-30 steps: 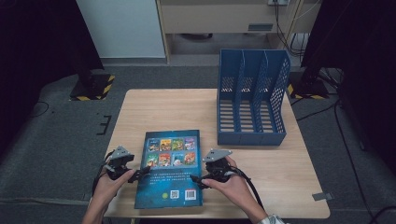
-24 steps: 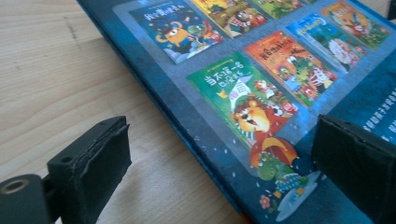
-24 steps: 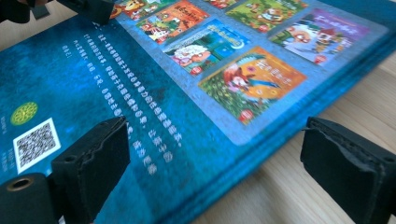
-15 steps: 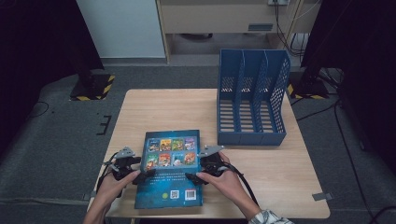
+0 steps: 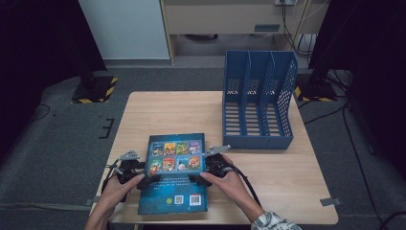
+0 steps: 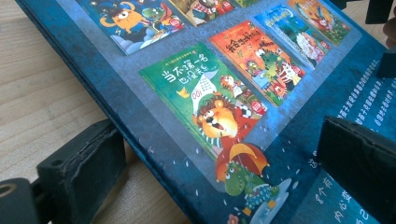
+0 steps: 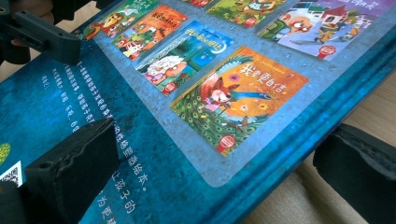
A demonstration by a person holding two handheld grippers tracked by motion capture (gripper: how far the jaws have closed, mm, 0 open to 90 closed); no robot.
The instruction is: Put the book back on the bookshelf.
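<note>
A blue picture book lies flat on the wooden table, back cover up, with small cover pictures in rows. My left gripper is at the book's left edge. One jaw is over the cover and the other low beside the edge. At the book's right edge my right gripper straddles the edge the same way. Both pairs of jaws have just been opening and stand wide, with the thin book edge between them and not pinched. A hand holds each gripper.
A blue slotted file rack with three compartments stands upright at the table's back right. Bare table lies between it and the book. Dark floor and cables surround the table.
My right gripper has slid a little to the left and lower, onto the book's right edge. The left gripper has stayed at the left edge. The book has not moved.
</note>
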